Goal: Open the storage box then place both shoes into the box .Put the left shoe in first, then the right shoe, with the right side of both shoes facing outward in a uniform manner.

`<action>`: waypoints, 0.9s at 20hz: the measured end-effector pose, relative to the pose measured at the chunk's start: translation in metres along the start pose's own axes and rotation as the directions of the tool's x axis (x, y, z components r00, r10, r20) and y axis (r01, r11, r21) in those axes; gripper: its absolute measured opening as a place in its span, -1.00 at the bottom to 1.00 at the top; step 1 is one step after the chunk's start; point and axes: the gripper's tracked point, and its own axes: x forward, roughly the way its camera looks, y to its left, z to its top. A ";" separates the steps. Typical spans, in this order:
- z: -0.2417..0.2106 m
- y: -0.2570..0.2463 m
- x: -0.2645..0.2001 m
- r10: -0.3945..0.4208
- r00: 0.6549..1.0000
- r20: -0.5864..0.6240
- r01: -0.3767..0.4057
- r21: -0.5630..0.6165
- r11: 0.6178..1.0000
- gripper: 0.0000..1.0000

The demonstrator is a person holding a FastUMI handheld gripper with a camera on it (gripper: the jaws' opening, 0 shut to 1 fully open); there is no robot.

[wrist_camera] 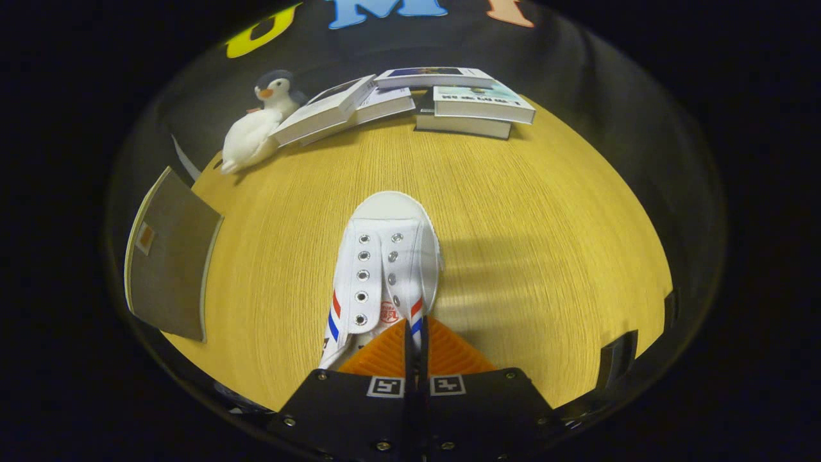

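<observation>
A white lace-less sneaker (385,256) with red and blue side stripes lies just ahead of my fingers, its toe pointing away from me. My gripper (415,328) is shut on the shoe's right collar edge, and the two fingers (385,356) are pressed together with only a thin strip of the shoe between them. The shadow cast to the shoe's right on the wooden table (545,224) suggests it is held slightly above the surface. A flat grey box panel (170,256) with a pale rim and a small orange label sits off to the left of the shoe.
Beyond the shoe, at the table's far edge, lie several books: an open stack (346,109) and a closed stack (478,106). A plush penguin (256,131) leans beside the open books. Bare tabletop spreads to the right of the shoe.
</observation>
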 end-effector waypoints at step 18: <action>0.043 0.093 -0.071 0.318 0.939 0.132 -0.342 0.259 0.903 -1.00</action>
